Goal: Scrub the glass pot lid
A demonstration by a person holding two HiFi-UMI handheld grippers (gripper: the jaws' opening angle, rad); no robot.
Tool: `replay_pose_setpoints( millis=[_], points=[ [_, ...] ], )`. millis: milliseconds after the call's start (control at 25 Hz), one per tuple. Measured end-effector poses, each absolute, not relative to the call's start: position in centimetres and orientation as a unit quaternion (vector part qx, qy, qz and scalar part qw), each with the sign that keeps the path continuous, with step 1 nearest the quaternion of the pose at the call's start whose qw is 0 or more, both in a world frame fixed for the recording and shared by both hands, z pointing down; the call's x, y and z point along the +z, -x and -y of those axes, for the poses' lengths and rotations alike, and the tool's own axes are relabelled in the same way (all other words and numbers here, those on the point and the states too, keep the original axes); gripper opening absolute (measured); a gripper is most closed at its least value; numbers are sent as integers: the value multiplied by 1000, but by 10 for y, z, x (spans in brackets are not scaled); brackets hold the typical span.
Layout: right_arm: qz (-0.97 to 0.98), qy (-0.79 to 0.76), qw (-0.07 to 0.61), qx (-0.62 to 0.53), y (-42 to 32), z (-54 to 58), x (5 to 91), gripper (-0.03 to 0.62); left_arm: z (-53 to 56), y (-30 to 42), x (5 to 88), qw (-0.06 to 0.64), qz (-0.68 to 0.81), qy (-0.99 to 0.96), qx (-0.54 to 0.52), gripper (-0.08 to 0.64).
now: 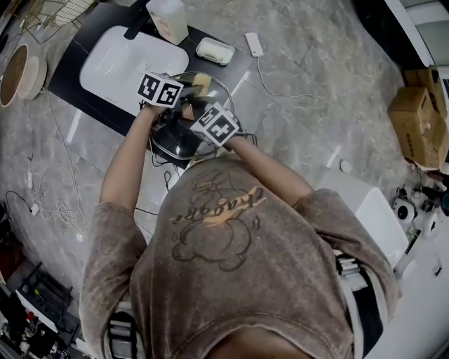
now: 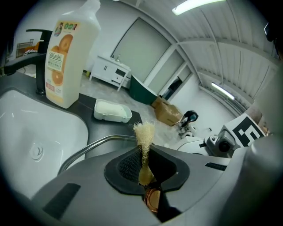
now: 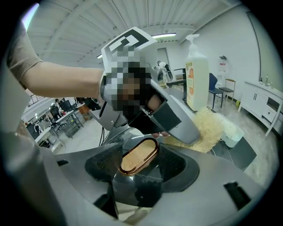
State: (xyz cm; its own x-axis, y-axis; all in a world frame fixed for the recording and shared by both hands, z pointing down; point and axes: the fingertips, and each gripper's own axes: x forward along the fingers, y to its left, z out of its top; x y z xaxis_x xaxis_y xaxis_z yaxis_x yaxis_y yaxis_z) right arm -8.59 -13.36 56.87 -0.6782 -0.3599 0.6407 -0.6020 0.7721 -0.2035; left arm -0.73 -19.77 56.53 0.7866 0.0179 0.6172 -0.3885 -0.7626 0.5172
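Scrubbing seems started, far from finished: right tongs [image 3: 138, 164] clamp the knob [image 3: 139, 155] of the lid [image 1: 219, 95], and left tongs [image 2: 144, 170] pinch the scrubber [image 2: 144, 131] beside it.

Little room is left above the glass lid [image 1: 174, 142]: the left gripper [image 2: 143, 161], clamped on a scrubber [image 2: 144, 132], and the right gripper [image 3: 139, 164], gripping the lid's knob [image 3: 139, 154], nearly touch. Beyond stand a detergent bottle [image 1: 168, 19] and soap dish [image 1: 215, 50] (both well apart from it on the counter [image 1: 70, 63]); the sink [image 1: 119, 66] lies open.
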Motion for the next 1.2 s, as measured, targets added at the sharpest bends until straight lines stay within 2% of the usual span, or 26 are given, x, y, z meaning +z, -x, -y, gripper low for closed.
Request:
replay_pose_setpoints(
  millis=[480,1200],
  points=[
    [891,-272,298,210,84,132,569,259,195,23,592,243,126,-867,416,44],
    [892,-265,292,219,85,131,572,259,206,73,593,256,206,-860,391,48]
  ],
)
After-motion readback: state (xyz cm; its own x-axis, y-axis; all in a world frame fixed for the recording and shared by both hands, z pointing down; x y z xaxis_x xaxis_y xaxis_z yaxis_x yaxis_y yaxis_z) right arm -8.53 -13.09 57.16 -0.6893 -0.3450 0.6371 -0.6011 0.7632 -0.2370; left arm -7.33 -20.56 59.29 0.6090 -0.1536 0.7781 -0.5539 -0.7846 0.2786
